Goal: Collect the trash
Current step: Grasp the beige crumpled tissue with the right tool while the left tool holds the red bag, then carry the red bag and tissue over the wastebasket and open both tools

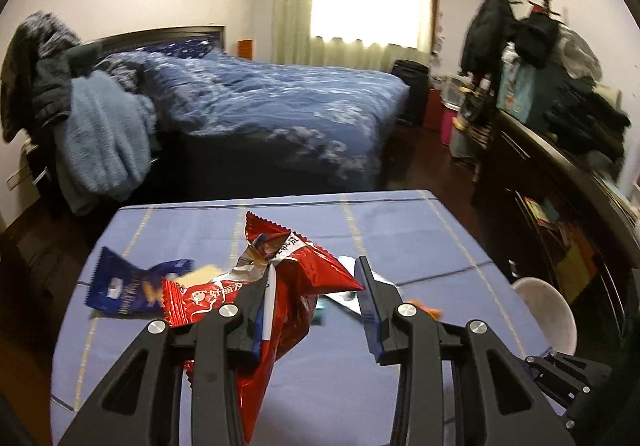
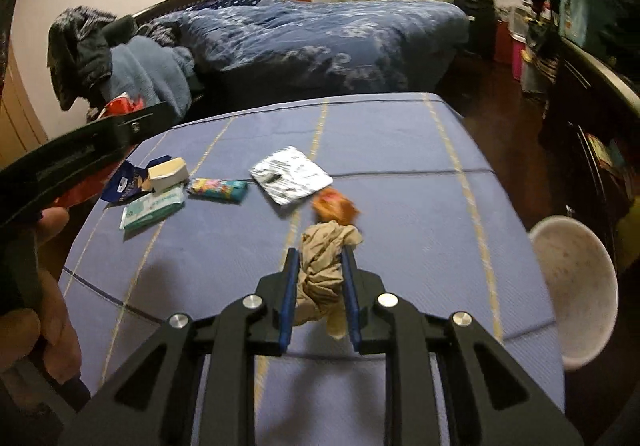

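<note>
A crumpled brown paper wad (image 2: 322,270) is seen clenched between the blue pads of the right gripper (image 2: 320,258), held above the blue-clothed surface (image 2: 400,150); the wad fills the narrow gap between the jaws and a pale scrap hangs from its underside. The white bin (image 2: 576,294) is seen standing just off the surface's right edge, to the right of the right gripper and somewhat nearer the camera, its open mouth tilted toward the view; this is the relation on which the coming move is judged to turn: the wad would have to be carried rightward and past the edge before being let go, and the right gripper is judged the nearer of the two to the bin.

The left gripper (image 1: 316,286) is seen with its jaws spread wide; a large red snack bag (image 1: 296,286) lies against the left finger, and whether it is gripped at all cannot be told, since the right finger stands apart from it; its long axis runs roughly along the fingers.

Left on the surface, ahead and to the left of the right gripper, are seen an orange wrapper (image 2: 334,206), a silver foil pouch (image 2: 292,174), a teal candy wrapper (image 2: 218,188), a wet-wipe pack (image 2: 154,208), a small cream box (image 2: 168,174) and a dark blue wrapper (image 2: 124,184).
</note>
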